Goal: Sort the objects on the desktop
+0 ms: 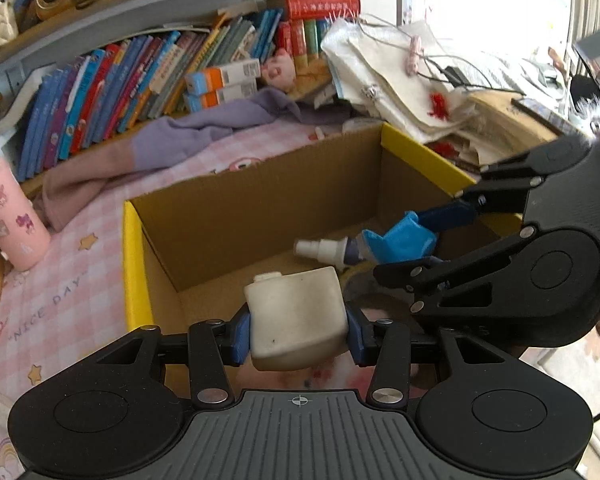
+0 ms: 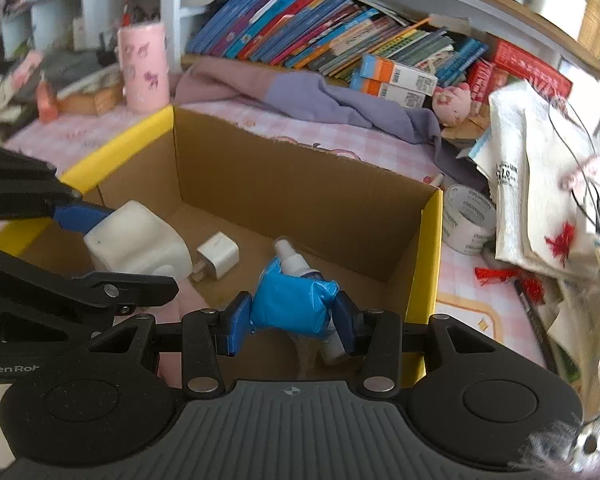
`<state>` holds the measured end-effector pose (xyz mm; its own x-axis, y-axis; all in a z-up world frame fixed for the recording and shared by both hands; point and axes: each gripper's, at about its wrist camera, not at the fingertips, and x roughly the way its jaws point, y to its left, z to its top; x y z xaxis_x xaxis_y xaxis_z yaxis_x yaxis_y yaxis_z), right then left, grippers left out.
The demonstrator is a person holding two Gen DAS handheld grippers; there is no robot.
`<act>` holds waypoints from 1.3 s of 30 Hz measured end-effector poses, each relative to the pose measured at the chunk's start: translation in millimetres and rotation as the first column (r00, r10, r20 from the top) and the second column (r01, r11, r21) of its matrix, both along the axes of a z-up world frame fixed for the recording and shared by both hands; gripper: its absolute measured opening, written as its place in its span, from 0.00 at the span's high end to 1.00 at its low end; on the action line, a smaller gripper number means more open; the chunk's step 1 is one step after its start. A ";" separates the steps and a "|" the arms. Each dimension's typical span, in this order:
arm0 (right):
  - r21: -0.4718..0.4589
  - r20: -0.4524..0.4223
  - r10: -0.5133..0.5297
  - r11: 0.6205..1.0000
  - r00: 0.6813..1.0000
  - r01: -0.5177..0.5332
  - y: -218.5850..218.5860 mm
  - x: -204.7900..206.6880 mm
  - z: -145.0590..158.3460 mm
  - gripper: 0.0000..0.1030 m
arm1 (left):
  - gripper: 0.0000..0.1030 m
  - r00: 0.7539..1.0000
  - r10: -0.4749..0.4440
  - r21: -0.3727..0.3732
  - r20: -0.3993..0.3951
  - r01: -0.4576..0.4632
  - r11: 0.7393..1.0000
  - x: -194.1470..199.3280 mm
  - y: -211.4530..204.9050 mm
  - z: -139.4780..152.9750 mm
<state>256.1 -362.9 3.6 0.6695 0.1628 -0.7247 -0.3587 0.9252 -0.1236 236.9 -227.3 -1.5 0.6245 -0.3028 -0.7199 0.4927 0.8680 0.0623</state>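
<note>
My left gripper point(image 1: 298, 330) is shut on a white plastic block with a small cap point(image 1: 296, 316) and holds it over the near part of an open cardboard box with yellow rims point(image 1: 134, 264). My right gripper point(image 2: 292, 318) is shut on a small white spray bottle wrapped in blue plastic point(image 2: 292, 300), also over the box point(image 2: 424, 264). Each gripper shows in the other's view: the right one point(image 1: 428, 240) at the right, the left one point(image 2: 112, 240) at the left. A white charger plug point(image 2: 219, 255) lies on the box floor.
The box stands on a pink checked cloth point(image 1: 60, 304). A pink tumbler point(image 2: 143, 68) stands at the box's far left. A tape roll point(image 2: 466, 220) and a pile of papers and bags point(image 2: 540, 184) lie to the right. Behind are a purple cloth point(image 2: 320, 96) and shelves of books point(image 1: 140, 80).
</note>
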 end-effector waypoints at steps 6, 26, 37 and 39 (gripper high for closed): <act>-0.087 -0.001 0.058 0.994 0.998 -0.058 6.1 -0.9 -5.9 0.60 | 0.55 1.000 -0.005 0.015 -0.003 0.005 1.000 -5.4 -2.5 -5.8; -0.116 0.032 0.088 0.990 0.996 -0.084 10.8 -3.0 -6.4 0.50 | 0.27 0.996 0.033 0.017 0.084 -0.035 0.999 -15.9 7.4 6.6; 0.013 0.129 -0.008 1.000 0.992 0.006 2.0 -29.2 18.3 0.39 | 0.19 0.968 0.160 -0.112 0.192 -0.140 0.984 -40.7 32.8 42.4; 0.038 0.144 -0.029 0.999 0.989 0.024 1.3 -35.3 23.7 0.37 | 0.18 0.962 0.179 -0.134 0.204 -0.154 0.979 -47.2 38.2 47.5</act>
<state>220.7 -361.6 27.3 0.7713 0.1675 -0.6140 -0.3146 0.9390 -0.1390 189.7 -189.0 45.9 0.8087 -0.2552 -0.5300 0.3270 0.9440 0.0445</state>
